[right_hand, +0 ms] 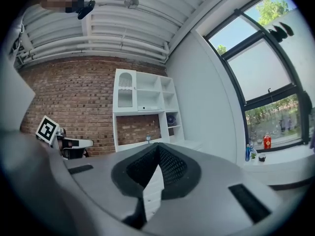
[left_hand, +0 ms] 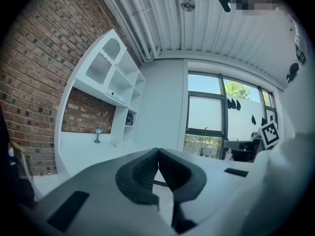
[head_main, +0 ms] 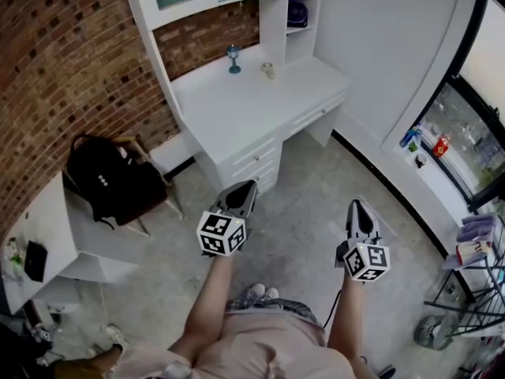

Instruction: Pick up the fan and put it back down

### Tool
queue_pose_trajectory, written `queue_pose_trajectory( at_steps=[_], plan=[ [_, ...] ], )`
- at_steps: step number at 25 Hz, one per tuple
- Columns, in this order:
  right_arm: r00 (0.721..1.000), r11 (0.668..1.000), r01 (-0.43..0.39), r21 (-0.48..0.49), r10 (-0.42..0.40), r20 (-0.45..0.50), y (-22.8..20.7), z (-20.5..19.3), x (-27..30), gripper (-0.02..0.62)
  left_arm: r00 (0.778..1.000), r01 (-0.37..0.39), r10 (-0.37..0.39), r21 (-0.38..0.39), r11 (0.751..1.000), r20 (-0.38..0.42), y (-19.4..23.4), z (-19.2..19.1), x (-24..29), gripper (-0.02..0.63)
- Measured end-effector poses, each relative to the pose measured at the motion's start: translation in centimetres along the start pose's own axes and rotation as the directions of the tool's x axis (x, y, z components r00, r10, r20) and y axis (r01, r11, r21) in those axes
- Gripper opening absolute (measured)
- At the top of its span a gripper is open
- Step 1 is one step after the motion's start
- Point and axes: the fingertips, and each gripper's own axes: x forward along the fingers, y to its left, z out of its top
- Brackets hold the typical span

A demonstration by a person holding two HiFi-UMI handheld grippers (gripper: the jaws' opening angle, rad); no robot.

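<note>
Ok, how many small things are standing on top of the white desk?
2. A small blue lantern-shaped ornament stands at the back of the white wooden desk; a small pale round object sits just right of it in the head view. The white shelf unit could hide more.

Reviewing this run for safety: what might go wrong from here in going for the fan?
The small dark-blue round fan sits inside a narrow cubby of the white shelf unit; a gripper reaching in may bump its walls. The left gripper and right gripper are both shut, so pushing in without opening would likely shove the fan back.
</note>
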Motion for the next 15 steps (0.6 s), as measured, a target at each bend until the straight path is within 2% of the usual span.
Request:
queue_pose_trajectory(
  at_steps=[7,11,15],
  plan=[
    [0.997,0.997,-0.078,-0.008,0.078,-0.017,1.9,-0.7,0.7,0.016,1.000,-0.004,0.004,-0.006,1.000,-0.008,0.7,-0.5,0.0,0.028],
    [0.992,0.992,-0.123,0.014,0.124,-0.025,2.5,-0.5,1.3,0.199,1.000,-0.004,0.004,-0.010,1.000,-0.017,1.0,-0.6,0.3,0.028],
    [0.993,0.992,-0.118,0.052,0.116,0.035,2.4,0.5,1.5,0.355,1.000,0.000,0.000,-0.015,1.000,-0.024,1.4,-0.9,0.5,0.028]
  ],
)
